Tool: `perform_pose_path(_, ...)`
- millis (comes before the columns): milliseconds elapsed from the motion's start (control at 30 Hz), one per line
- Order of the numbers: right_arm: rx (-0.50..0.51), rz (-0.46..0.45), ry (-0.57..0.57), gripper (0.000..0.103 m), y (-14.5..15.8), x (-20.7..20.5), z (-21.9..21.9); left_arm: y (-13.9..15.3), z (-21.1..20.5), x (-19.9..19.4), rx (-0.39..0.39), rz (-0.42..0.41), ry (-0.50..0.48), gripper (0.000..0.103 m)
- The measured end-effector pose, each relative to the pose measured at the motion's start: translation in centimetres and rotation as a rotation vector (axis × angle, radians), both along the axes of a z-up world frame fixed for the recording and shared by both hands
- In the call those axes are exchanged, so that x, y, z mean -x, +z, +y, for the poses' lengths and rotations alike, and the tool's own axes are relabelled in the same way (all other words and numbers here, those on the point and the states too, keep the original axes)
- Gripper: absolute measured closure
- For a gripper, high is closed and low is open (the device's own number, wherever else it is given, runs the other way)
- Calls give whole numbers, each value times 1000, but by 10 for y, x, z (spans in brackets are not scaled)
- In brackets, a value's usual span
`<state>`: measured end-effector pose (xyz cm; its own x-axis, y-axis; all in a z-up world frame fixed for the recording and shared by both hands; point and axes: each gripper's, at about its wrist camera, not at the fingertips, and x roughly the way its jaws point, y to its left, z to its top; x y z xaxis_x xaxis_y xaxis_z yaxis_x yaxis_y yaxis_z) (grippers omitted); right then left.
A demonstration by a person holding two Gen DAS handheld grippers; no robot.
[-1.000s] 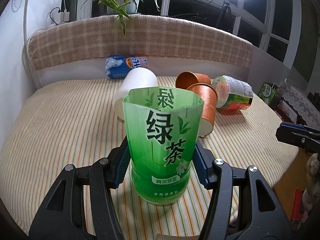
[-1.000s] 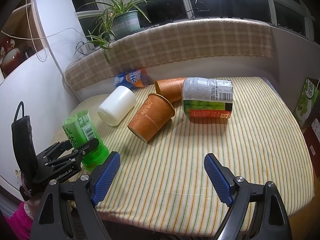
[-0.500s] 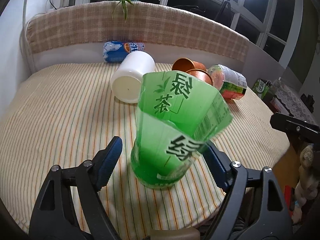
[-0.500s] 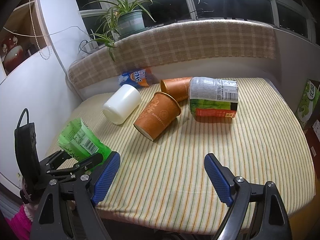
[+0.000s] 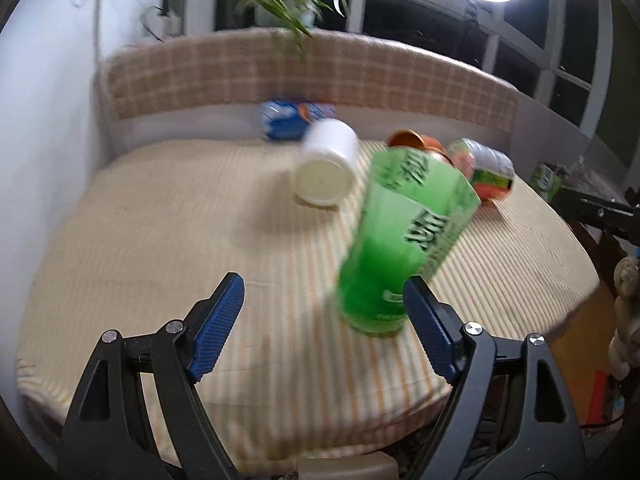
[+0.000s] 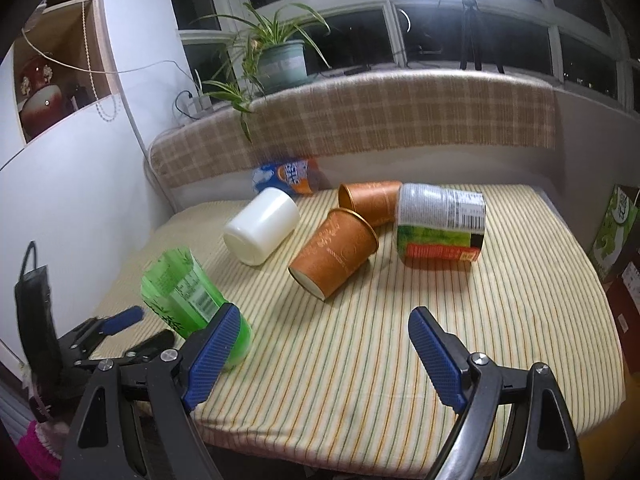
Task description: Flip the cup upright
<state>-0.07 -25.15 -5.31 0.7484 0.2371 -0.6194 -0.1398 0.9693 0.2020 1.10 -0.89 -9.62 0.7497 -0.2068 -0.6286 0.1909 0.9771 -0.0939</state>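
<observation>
Left wrist: green cup beside right finger

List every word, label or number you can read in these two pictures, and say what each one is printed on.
"绿": large dark character on the green cut-off plastic bottle cup, blurred; second character unreadable.
Blue and orange wrapper at the back: white lettering, too blurred.
Clear bottle with white, green and red label: fine print and barcode, too small.
Orange paper cup: faint print, unreadable.
Green carton: white characters, unreadable.

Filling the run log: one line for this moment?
left gripper: open | green cup: released, open end up, tilted, on table | right gripper: open, idle | other cups: lying down
</observation>
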Motion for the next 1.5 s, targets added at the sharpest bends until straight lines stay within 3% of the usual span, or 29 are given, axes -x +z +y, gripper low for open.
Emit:
perform_pose_path(167,-6,-39,-22,11,4,2,2,23,17,13,5,-100,88,19)
perform_pose_path(267,13,-72,-36,10,9,5,4,39,23,19,14,-164,125,10)
perform_pose_path(333,29,-100,-44,0,12,8,5,46,23,22,16,-194,138,9)
perform_pose_path(467,65,-152,-52,0,17,14,10,58,19,28,-2,-252,138,1)
perform_pose_path(567,88,-173,-53,0,19,17,14,65,14,32,-22,-290,134,1)
perform_pose_path(1500,85,-163,-57,0,15,12,15,75,7,32,-33,-315,146,0)
